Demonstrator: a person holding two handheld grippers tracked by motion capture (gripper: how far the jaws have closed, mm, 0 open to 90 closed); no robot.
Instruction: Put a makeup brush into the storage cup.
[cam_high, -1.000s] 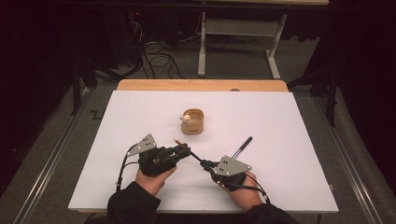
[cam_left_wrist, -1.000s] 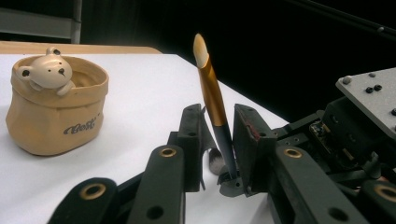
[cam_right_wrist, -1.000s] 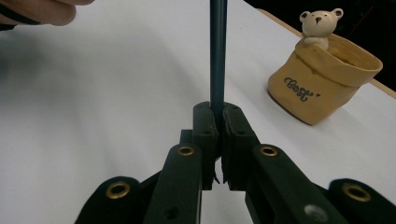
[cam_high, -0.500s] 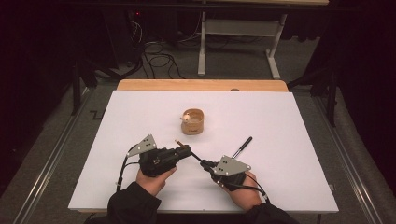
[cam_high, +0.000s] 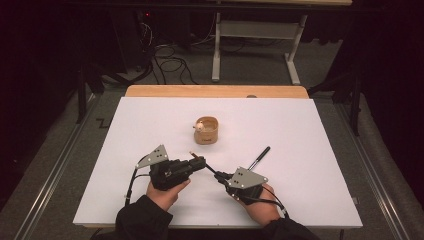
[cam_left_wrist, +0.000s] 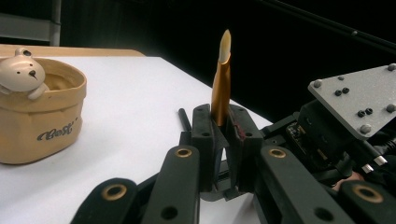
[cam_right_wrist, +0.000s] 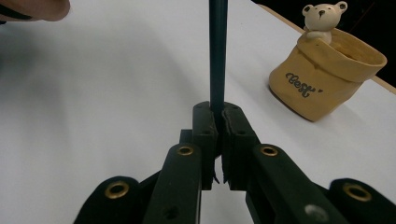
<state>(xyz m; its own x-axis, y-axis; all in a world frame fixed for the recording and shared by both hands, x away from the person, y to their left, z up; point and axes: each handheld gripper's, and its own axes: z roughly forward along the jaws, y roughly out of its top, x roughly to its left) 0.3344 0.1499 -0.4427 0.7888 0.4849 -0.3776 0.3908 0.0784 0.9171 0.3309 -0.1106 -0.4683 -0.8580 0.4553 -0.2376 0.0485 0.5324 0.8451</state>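
Hanging just over the front of the desk (cam_high: 125, 150): gold pen piece (cam_left_wrist: 220, 88) and dark stick (cam_right_wrist: 217, 56). Clamping the gold pen piece in the left claw (cam_left_wrist: 223, 119), just now closing tighter. Pinching the dark stick in the right claw (cam_right_wrist: 220, 114), likely for pulling apart. Waiting behind: bear cup (cam_high: 207, 132).

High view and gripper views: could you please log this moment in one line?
left gripper: shut on gold tip | right gripper: shut on dark shaft | cup: upright, untouched | pen: lying on table
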